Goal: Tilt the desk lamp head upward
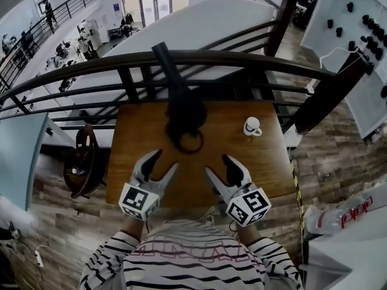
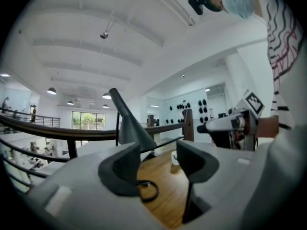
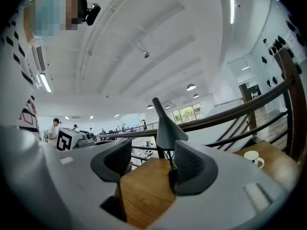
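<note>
No text can be read with certainty. Red lettering runs along a white object (image 1: 347, 215) at the lower right of the head view, too blurred to make out. Pink lettering across the person's striped shirt (image 1: 193, 255) is equally illegible.

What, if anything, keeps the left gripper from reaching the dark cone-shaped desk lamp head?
Probably nothing, so likely yes. The left gripper, jaws open and empty, faces the lamp head across the brown wooden table; only a thin black cable loop lies beside the path.
</note>
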The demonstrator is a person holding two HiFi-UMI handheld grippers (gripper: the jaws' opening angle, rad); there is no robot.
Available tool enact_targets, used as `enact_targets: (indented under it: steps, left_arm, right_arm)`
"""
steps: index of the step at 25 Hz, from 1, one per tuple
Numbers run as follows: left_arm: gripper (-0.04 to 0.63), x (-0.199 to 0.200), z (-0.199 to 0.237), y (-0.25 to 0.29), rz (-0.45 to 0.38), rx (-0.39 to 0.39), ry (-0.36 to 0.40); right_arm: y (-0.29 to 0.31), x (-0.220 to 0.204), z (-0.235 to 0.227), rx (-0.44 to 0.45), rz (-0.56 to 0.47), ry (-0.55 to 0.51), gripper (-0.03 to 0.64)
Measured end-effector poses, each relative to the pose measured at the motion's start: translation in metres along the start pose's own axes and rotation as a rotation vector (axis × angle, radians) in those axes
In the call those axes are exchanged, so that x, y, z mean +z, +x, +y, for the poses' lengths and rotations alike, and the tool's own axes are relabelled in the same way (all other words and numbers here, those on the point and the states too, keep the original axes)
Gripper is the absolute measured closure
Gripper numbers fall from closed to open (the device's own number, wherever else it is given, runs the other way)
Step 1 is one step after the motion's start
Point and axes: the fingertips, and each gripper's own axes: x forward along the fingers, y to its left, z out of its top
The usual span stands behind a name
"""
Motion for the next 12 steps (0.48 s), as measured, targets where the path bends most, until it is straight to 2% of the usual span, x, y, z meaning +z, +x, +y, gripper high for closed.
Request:
enact_targets:
  steps: [5, 12]
  left_arm:
    - [0.367, -0.002, -0.004, 0.042, 0.009, 0.094, 0.008]
    - [0.367, -0.011, 0.010, 0.057, 0.042, 0.219, 0.022]
  right_arm:
    - [-0.002, 0.012, -0.051, 0.073, 0.017, -0.001, 0.353]
    - [-0.001, 0.015, -0.081, 0.165, 0.044, -0.001, 0.353]
